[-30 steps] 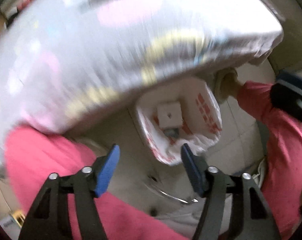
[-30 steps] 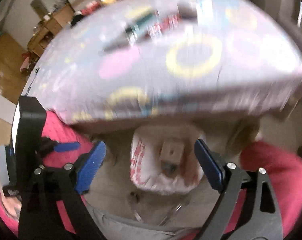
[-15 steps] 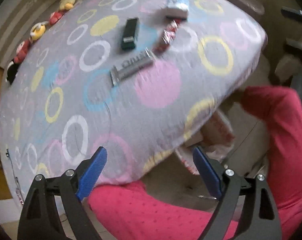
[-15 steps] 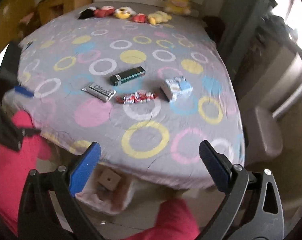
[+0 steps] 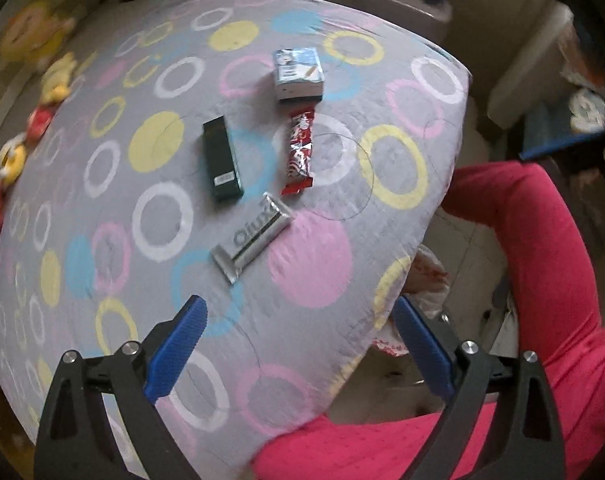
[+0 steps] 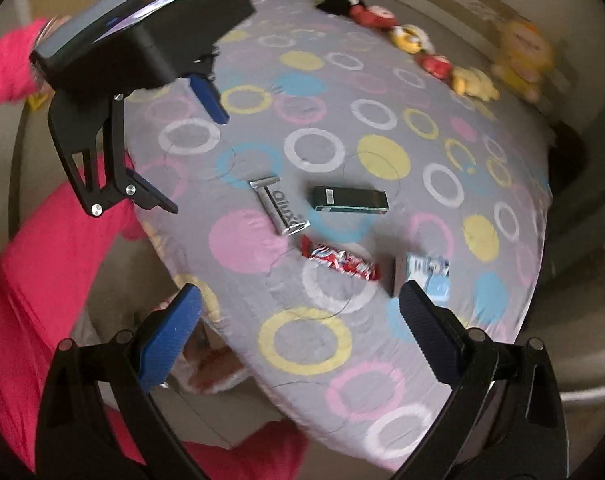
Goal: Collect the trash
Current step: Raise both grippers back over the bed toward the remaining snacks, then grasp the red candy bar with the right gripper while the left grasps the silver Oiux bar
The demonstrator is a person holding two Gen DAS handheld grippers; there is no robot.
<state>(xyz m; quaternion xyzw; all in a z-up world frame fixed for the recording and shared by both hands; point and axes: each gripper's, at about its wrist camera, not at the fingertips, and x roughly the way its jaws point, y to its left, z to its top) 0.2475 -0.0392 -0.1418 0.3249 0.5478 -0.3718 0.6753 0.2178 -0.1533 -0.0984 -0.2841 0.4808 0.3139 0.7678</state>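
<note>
On a grey bed cover point(image 5: 102, 208) printed with rings lie a silver wrapper point(image 5: 252, 238), a red wrapper point(image 5: 300, 150), a dark green box point(image 5: 220, 160) and a blue-white box point(image 5: 298, 74). My left gripper point(image 5: 298, 312) hovers above the bed's near edge, jaws opening, nothing between them. In the right wrist view the same silver wrapper point(image 6: 280, 208), green box point(image 6: 350, 199), red wrapper point(image 6: 340, 262) and blue-white box point(image 6: 426, 276) lie beyond my open, empty right gripper point(image 6: 300, 296). The left gripper point(image 6: 198, 164) shows there at upper left. A white, red-printed bag point(image 5: 426, 280) sits below the bed's edge.
Plush toys point(image 6: 414, 40) line the bed's far side, with an orange one point(image 6: 518, 56) at its end. The person's pink sleeves point(image 5: 542, 260) reach in beside the bed. A grey stool point(image 5: 406, 0) and boxes stand past the bed's corner.
Both grippers have risen from over the bag to above the bed and rolled. The bag has slid under the bed's edge in both views. The left jaws have spread wider.
</note>
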